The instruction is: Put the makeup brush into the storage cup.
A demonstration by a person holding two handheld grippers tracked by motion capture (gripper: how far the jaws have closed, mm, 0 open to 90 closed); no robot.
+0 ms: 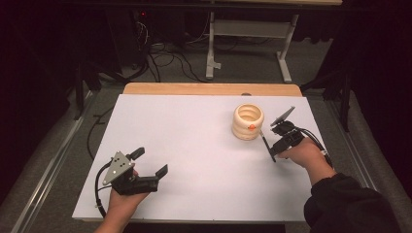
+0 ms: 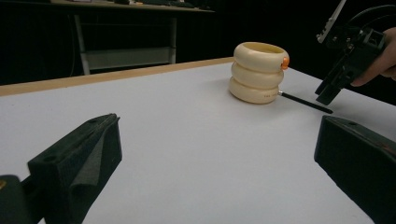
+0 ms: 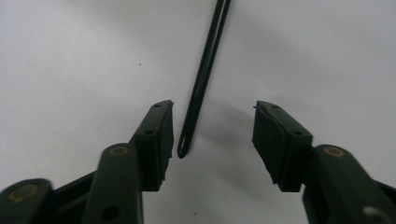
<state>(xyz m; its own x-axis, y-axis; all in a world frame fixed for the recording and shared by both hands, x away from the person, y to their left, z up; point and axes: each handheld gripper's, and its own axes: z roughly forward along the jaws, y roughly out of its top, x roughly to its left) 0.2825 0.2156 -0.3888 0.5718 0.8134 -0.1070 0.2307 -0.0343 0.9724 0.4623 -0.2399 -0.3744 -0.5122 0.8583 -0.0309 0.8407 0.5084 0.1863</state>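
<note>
A cream ribbed pot (image 1: 248, 121) with an orange spot near its rim stands on the white table top (image 1: 194, 145) at the right rear. A thin black rod (image 1: 266, 145), a narrow wire loop at its near end, lies flat on the table and runs from the pot's base towards me. My right gripper (image 1: 275, 151) points down over that end. Its jaws straddle the rod (image 3: 205, 70) with a gap on each side, so the right gripper (image 3: 212, 135) is open. My left gripper (image 1: 151, 161) rests at the front left, open and with nothing between its jaws.
The wooden table edge (image 1: 209, 89) shows beyond the white top. Behind it are the legs of a white desk frame (image 1: 248, 43) and cables on a dark floor. From the left gripper view, the pot (image 2: 258, 72) and the right gripper (image 2: 332, 92) are far ahead.
</note>
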